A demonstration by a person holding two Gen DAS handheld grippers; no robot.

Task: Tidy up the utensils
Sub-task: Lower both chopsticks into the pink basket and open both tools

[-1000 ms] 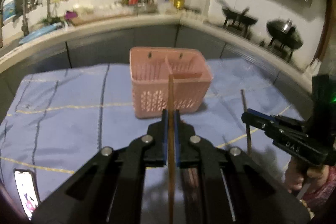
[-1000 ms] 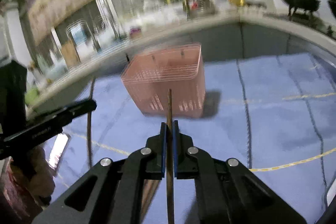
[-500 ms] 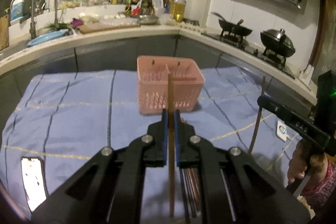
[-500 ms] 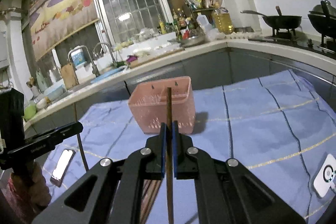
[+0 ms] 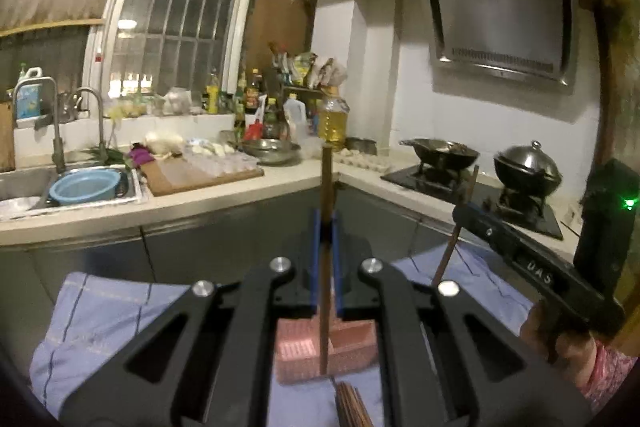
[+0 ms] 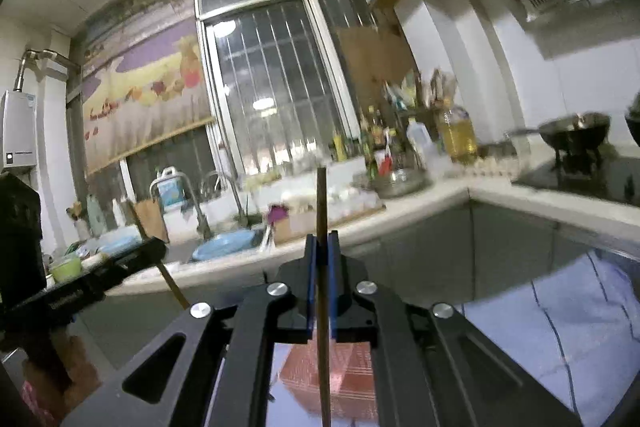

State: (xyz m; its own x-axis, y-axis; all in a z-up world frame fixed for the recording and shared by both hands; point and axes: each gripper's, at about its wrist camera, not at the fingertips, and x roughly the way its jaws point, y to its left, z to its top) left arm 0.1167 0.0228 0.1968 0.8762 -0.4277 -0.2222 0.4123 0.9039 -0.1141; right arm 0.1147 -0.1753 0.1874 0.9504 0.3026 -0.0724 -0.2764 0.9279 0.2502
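My left gripper point(image 5: 326, 223) is shut on an upright brown chopstick point(image 5: 326, 187) whose lower end hangs over the pink basket point(image 5: 296, 351) below. My right gripper point(image 6: 320, 247) is shut on another upright chopstick point(image 6: 321, 203), with the pink basket point(image 6: 352, 371) seen under it. The right gripper also shows in the left wrist view point(image 5: 464, 215) at the right, holding its chopstick point(image 5: 452, 247) tilted. The left gripper shows in the right wrist view point(image 6: 156, 251) at the left. Several more chopsticks point(image 5: 352, 403) lie on the cloth near the basket.
A blue cloth point(image 5: 100, 315) covers the table. Behind it runs a kitchen counter with a sink point(image 5: 24, 187), a blue bowl point(image 5: 84, 185), bottles point(image 5: 334, 119) and a stove with a wok and a pot point(image 5: 526, 167).
Both grippers have risen and tilted upward with their chopsticks. The basket has dropped from the middle of each view to the bottom, under the fingers.
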